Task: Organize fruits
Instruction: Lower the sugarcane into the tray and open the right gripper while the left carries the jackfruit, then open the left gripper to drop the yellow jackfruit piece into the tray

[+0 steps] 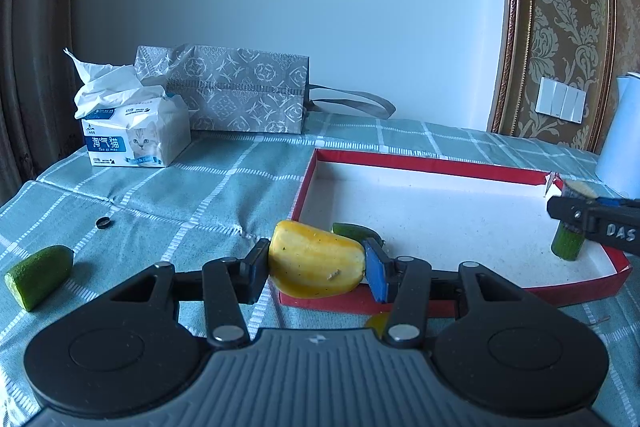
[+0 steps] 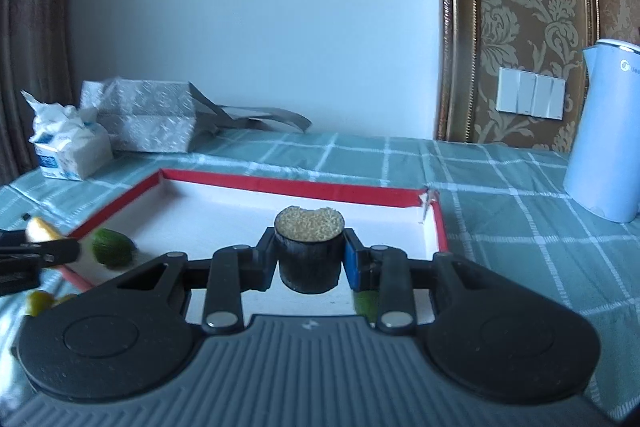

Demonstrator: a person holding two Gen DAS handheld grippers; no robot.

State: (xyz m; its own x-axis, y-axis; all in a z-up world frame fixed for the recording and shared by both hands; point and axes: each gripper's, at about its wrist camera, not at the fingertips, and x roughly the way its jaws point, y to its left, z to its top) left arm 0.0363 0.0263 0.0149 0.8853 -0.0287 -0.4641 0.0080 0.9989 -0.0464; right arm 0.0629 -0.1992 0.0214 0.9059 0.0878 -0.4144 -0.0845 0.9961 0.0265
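Left gripper [image 1: 316, 261] is gripping a yellow fruit chunk [image 1: 316, 259] over the red tray's [image 1: 420, 163] near-left corner, while the right gripper [image 2: 310, 257] is clamping a dark-skinned cylinder piece [image 2: 309, 259] above the tray's middle.

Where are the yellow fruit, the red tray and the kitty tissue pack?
yellow fruit [image 1: 316, 259]: left wrist view, middle of its skin.
red tray [image 1: 420, 161]: left wrist view, far red wall.
tissue pack [image 1: 136, 141]: left wrist view, front face by the kitten.
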